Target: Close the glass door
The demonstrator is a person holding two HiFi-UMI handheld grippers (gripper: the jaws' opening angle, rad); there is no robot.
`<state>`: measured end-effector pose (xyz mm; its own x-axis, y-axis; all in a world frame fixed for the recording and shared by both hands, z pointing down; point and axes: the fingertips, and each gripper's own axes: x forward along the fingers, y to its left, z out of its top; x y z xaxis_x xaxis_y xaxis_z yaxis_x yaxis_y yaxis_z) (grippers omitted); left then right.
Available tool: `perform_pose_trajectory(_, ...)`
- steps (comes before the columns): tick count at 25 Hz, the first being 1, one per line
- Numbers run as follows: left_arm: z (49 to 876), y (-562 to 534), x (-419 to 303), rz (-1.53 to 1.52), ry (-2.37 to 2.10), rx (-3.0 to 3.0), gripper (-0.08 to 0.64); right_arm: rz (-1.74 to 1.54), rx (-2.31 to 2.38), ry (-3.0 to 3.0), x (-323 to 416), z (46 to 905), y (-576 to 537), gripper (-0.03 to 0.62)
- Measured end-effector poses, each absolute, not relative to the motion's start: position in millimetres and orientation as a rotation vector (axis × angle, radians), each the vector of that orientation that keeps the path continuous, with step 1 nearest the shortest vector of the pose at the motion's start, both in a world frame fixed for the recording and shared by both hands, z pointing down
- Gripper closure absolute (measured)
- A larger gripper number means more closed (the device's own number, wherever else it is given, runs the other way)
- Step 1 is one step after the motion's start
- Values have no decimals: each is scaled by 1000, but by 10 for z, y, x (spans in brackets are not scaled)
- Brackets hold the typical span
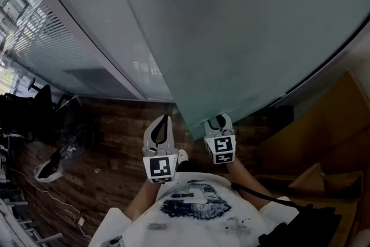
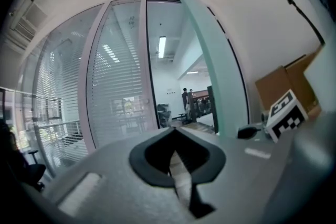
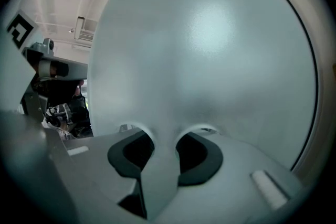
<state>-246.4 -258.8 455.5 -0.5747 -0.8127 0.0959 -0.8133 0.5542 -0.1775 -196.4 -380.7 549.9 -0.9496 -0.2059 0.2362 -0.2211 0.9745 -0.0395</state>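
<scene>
Frosted pale-green, the glass door fills the upper head view above a wooden floor. The right gripper reaches its lower edge, and the left gripper is just beside it, off the pane.

In the left gripper view, the left gripper has its tips together and empty. The glass door stands edge-on to its right, between slatted blinds and a cardboard box.

In the right gripper view, the right gripper is clamped on a pale upright strip of the glass door. Whether that strip is a handle or the edge is unclear.

Frosted matt glass door, wood-plank floor
</scene>
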Motion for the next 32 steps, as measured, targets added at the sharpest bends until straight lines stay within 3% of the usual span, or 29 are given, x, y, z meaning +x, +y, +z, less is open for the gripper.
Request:
perform_pose_trajectory(17,4769,-2693,-3454,315,-2672,1582,557,65,560,-2849,-2670,5683,-4238,474)
perform_pose_trajectory(32,5011,-2696,-3898,299,-2650,1490,557,32,636,-2856,-3318,5606,-4675,474)
